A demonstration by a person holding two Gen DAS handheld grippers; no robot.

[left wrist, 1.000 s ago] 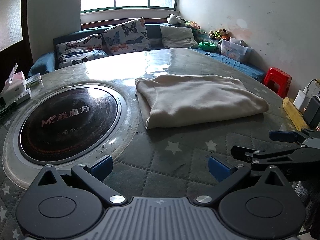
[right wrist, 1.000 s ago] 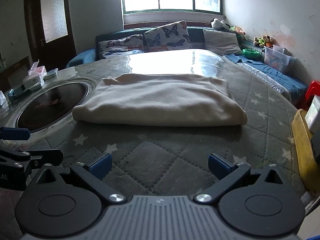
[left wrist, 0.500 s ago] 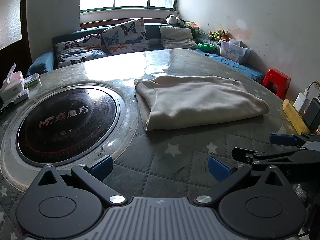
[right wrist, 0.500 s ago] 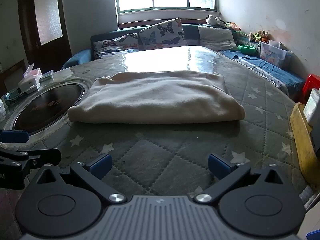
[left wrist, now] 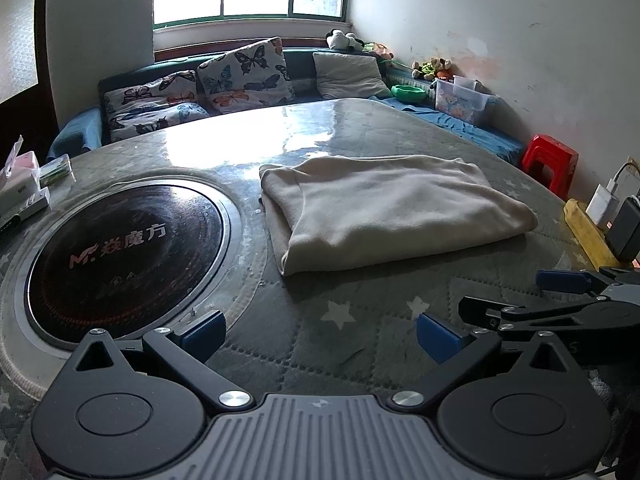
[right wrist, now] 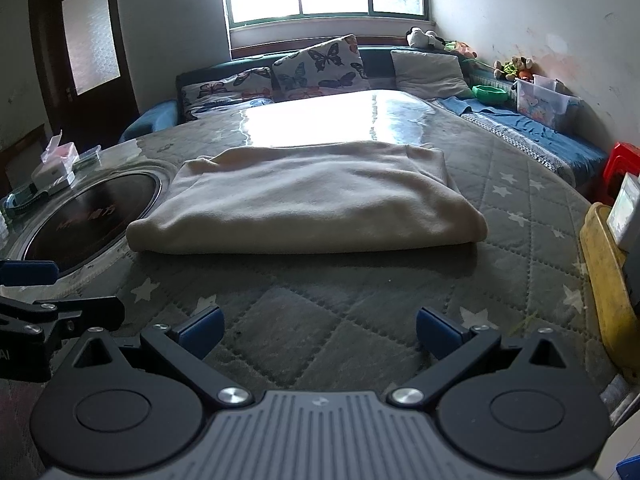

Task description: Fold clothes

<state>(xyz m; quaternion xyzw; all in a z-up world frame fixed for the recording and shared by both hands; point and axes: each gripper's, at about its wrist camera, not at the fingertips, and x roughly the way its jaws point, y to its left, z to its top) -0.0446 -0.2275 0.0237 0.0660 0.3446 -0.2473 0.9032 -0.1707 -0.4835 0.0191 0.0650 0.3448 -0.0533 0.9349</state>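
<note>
A cream garment (left wrist: pixel 392 212) lies folded into a thick rectangle on the round quilted table (left wrist: pixel 360 340); the right wrist view shows the same garment (right wrist: pixel 308 204) straight ahead. My left gripper (left wrist: pixel 320 334) hovers open over the table's near edge, short of the garment, with nothing between its blue pads. My right gripper (right wrist: pixel 318 332) is open too, empty, and also short of the garment. The right gripper (left wrist: pixel 560 296) shows at the right edge of the left wrist view, and the left gripper (right wrist: pixel 40 292) at the left edge of the right wrist view.
A round black induction plate (left wrist: pixel 124 256) is set into the table left of the garment. Small boxes (left wrist: pixel 20 188) sit at the far left. A yellow board with chargers (left wrist: pixel 592 232) lines the right edge. A sofa with butterfly cushions (left wrist: pixel 240 76) and a red stool (left wrist: pixel 552 164) stand behind.
Both grippers stay open and empty. The views have shifted slightly, with the garment a little lower and closer in the right wrist view; the garment itself has not moved.
</note>
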